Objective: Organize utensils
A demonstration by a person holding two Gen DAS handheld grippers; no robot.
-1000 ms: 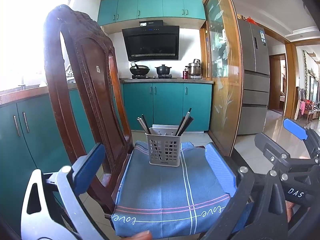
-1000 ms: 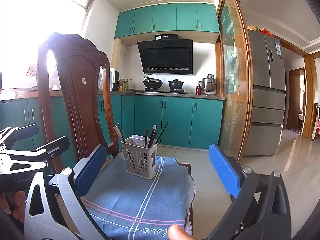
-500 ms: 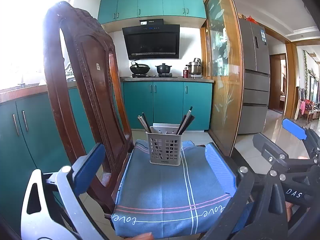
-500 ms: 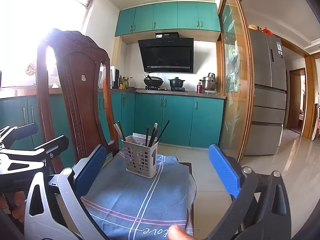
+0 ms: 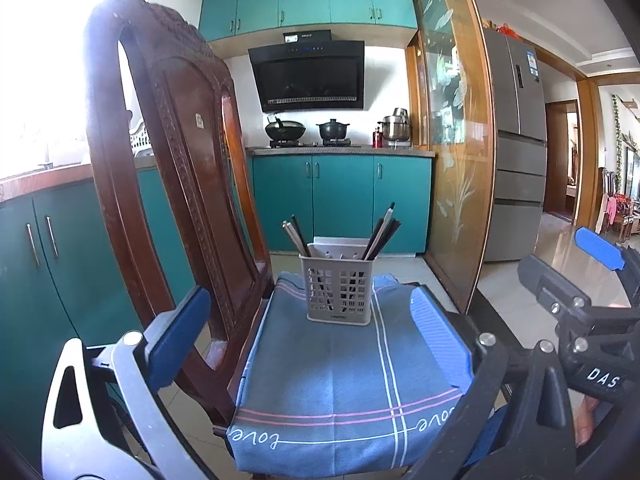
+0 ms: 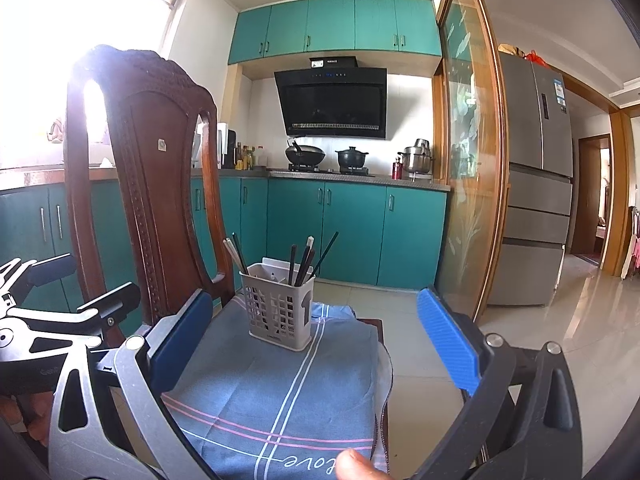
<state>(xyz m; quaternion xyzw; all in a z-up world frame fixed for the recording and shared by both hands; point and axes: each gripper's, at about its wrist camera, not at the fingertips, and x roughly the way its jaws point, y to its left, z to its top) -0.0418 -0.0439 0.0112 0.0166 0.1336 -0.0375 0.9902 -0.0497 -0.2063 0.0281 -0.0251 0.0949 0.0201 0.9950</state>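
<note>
A grey slotted utensil holder (image 5: 339, 288) (image 6: 279, 306) stands upright at the far end of a blue cloth (image 5: 340, 376) (image 6: 276, 384) spread over a chair seat. Several dark and pale chopsticks (image 5: 380, 232) (image 6: 304, 256) lean out of it to both sides. My left gripper (image 5: 310, 338) is open and empty, well short of the holder. My right gripper (image 6: 316, 340) is open too, nothing between its blue pads. Each gripper appears at the edge of the other's view.
The carved wooden chair back (image 5: 172, 168) (image 6: 144, 168) rises on the left. Teal cabinets (image 5: 340, 200) and a stove with pots (image 5: 308, 128) line the far wall. A glass sliding door (image 5: 452, 152) and a fridge (image 5: 520, 152) stand right. A fingertip (image 6: 356, 464) shows at the bottom edge.
Both cameras have drifted slightly; the holder sits a touch higher in the left view. Nothing was grasped or let go.
</note>
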